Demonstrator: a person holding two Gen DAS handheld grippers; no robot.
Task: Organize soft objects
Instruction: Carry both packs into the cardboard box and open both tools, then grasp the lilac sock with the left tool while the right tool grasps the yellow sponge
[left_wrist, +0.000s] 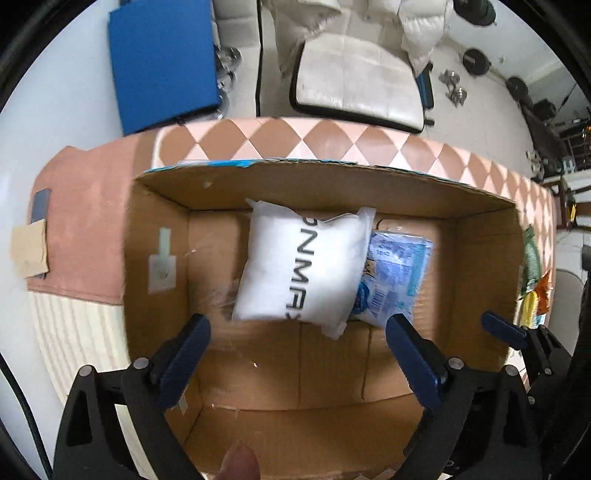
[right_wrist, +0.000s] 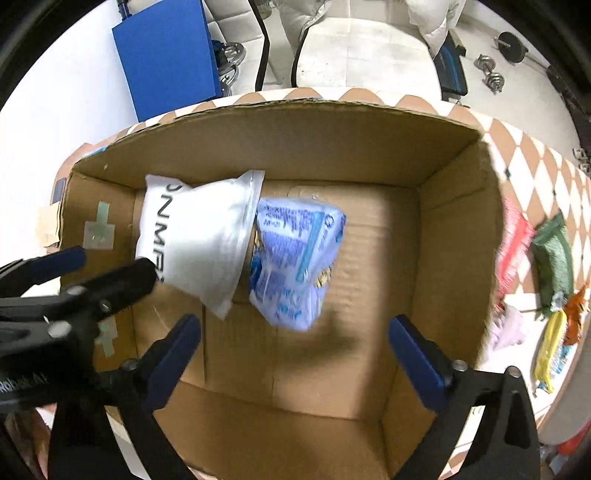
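We hold our left gripper (left_wrist: 297, 328) over the cardboard box (left_wrist: 480, 258), pointing down into it, with its blue jaws spread wide and nothing between them. Our right gripper (right_wrist: 295, 330) is in the same attitude beside it, jaws also fully apart and empty. We judge that both are open because each has let go of its packet above the box, so that the soft things fall inside instead of being pressed to the bottom.

The white pouch with black letters (left_wrist: 299, 266) lies tilted in the box, toward the far wall, and the blue printed packet (right_wrist: 295, 258) sits just beside it, its edge under the pouch's side. Both look blurred, so we think they are not yet settled. Much of the box floor is free, which leaves room for more.

Outside the box, on the checkered cloth (right_wrist: 524, 158), more soft packets (right_wrist: 552, 258) wait, green, yellow and pink; these are probably next.
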